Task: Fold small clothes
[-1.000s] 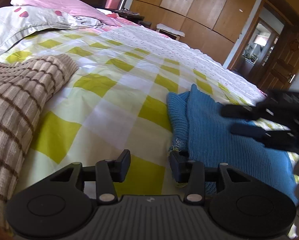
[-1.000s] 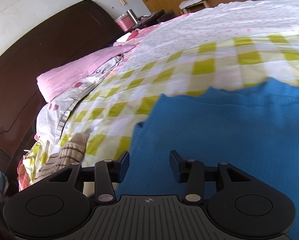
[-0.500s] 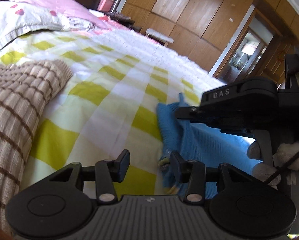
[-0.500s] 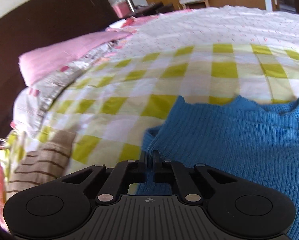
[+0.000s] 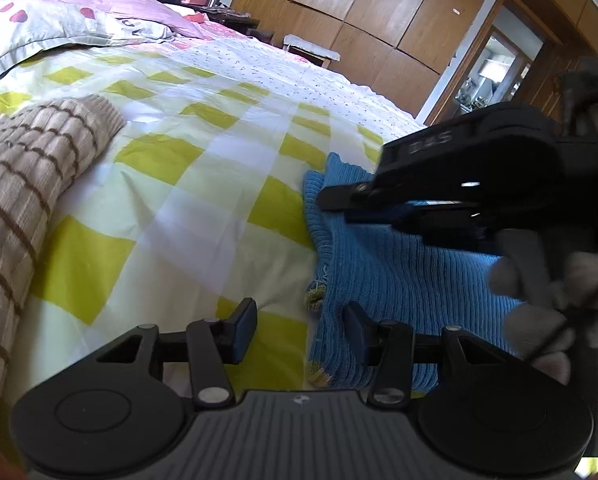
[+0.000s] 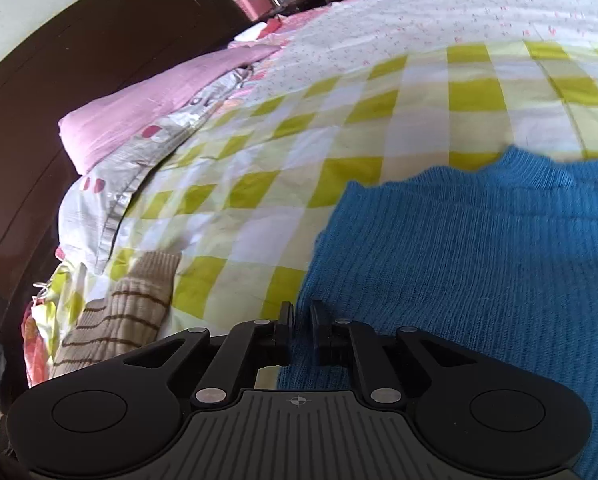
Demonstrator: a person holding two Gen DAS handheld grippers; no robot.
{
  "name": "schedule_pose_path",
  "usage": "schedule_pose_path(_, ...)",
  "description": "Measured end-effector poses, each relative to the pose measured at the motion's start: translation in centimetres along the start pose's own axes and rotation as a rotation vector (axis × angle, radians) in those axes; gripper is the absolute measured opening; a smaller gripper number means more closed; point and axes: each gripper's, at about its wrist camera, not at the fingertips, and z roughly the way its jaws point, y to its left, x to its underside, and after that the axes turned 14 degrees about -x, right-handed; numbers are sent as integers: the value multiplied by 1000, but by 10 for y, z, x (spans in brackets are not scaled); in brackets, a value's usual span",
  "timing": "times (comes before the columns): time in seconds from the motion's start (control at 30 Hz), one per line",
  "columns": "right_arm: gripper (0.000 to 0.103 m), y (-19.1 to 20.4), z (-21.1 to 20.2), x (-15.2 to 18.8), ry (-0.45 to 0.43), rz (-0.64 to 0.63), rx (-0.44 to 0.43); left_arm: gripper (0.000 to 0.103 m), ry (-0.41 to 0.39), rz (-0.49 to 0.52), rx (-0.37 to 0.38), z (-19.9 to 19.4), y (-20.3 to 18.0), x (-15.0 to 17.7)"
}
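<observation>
Right claw (image 6: 302,330) pinches ribbed blue sweater (image 6: 479,260) edge.

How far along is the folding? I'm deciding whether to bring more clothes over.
Barely started. Done: nothing looks folded; the blue sweater lies spread on the checked bedspread. In hand: the right gripper, its jaws just eased slightly, pinches the sweater's edge, while the left gripper stands open at the same edge, one finger over the knit. Left: the sweater's folds, then the untouched beige striped sweater.
</observation>
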Motion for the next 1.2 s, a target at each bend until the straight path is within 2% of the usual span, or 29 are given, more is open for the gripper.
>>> schedule_pose_path(0.17,21,14,-24,2,-39,-62,-23,53,-4,-12,-9,-2,0,2)
schedule_pose_path(0.23,22,17,-22,5,-40,-105,16,53,-4,-18,-6,-3,0,1)
schedule_pose_path(0.33,25,6,-1,9,42,-83,97,53,3,-34,6,-4,2,1)
schedule_pose_path(0.43,27,7,-1,11,32,-91,103,53,7,-44,15,-4,4,1)
schedule_pose_path(0.67,48,21,-6,9,21,-156,141,53,11,-32,37,-5,1,1)
schedule_pose_path(0.77,48,19,1,11,39,-145,167,53,10,-30,38,-6,1,1)
schedule_pose_path(0.87,48,21,-6,11,20,-128,134,53,-1,-29,33,-7,2,0)
schedule_pose_path(1.0,48,14,-10,12,23,-121,157,53,6,-26,31,-6,0,2)
schedule_pose_path(1.1,48,12,-14,12,4,-112,136,53,-1,-6,28,-8,-4,3)
schedule_pose_path(1.2,48,15,-4,13,62,-160,176,53,5,0,23,-6,-6,4)
